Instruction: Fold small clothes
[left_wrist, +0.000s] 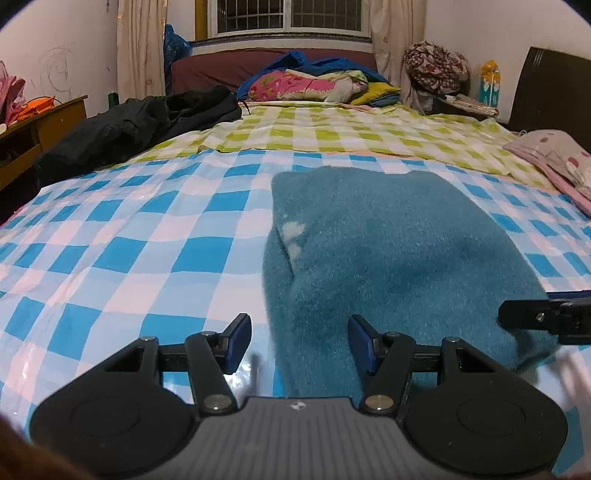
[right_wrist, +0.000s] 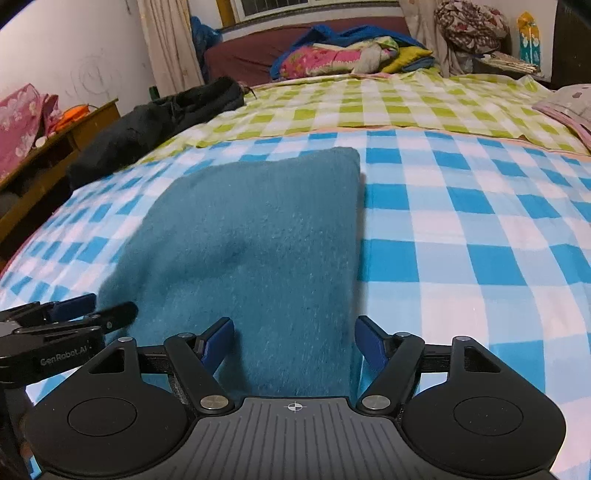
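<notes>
While the teal fuzzy garment (left_wrist: 388, 251) lies folded on the blue checked sheet (left_wrist: 129, 240), both tools sit over its near end. In the left wrist view the left gripper (left_wrist: 301, 341) fills the bottom of the frame with its jaws spread; the garment's near left edge runs up through the gap between the blue pads (left_wrist: 240, 339), and the pictures show no pad pressing on the cloth. At the right edge of that frame the tip of the right gripper (left_wrist: 546, 317) pokes in beside the garment's lower right corner.

In the right wrist view the right gripper (right_wrist: 295, 341) also stands with its jaws spread, and the garment's near right part lies between the pads without being pinched. The garment (right_wrist: 258, 240) takes up the centre and left of this frame, its straight right edge running from the bottom centre up towards the middle. The left gripper (right_wrist: 74, 317) shows at the lower left, side-on.

Higher in both frames a green checked sheet (left_wrist: 332, 136) covers the far part of the bed. A black jacket (left_wrist: 140, 122) lies at the upper left, and a pile of colourful bedding (left_wrist: 314, 85) sits below the window (left_wrist: 288, 16) at the top centre.
</notes>
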